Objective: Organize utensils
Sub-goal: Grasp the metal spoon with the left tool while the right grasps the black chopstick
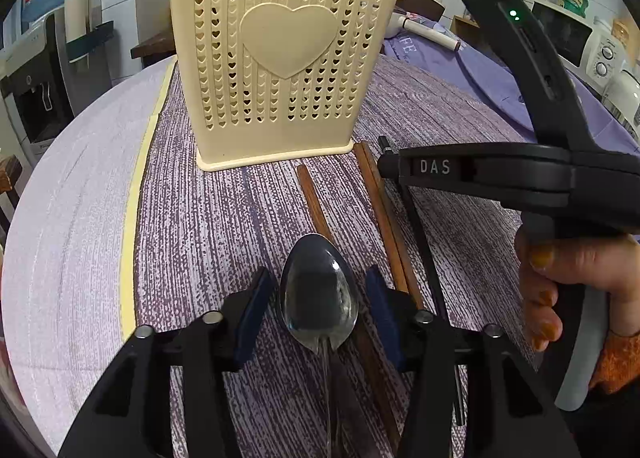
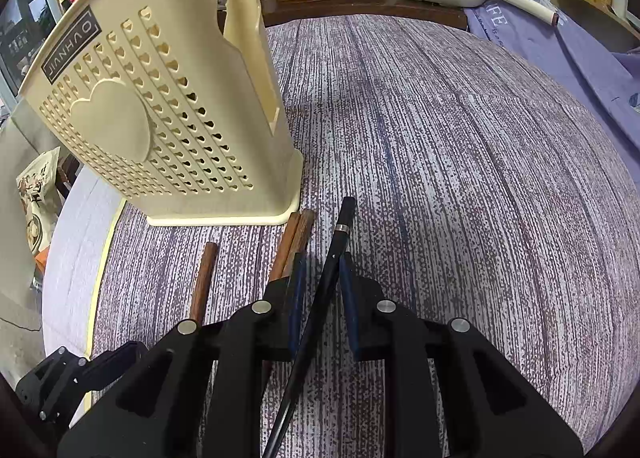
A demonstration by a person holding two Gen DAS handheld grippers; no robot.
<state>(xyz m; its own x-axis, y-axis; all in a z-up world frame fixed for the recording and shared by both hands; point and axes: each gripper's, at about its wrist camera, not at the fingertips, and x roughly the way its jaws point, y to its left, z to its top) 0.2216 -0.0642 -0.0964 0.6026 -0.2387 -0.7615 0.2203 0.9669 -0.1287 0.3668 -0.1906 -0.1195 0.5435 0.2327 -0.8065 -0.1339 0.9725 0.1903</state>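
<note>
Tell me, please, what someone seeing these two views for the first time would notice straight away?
The cream perforated utensil holder with its raised heart stands upright at the far end of the purple mat, a spoon already showing above its rim. Nearer, a metal spoon lies bowl-up between the left gripper pads, while the right gripper straddles a black chopstick. Brown wooden chopsticks lie beside it on the mat.

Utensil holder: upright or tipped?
Upright. The utensil holder stands on its base on the tablecloth; chopstick ends and a spoon poke above its rim.
</note>
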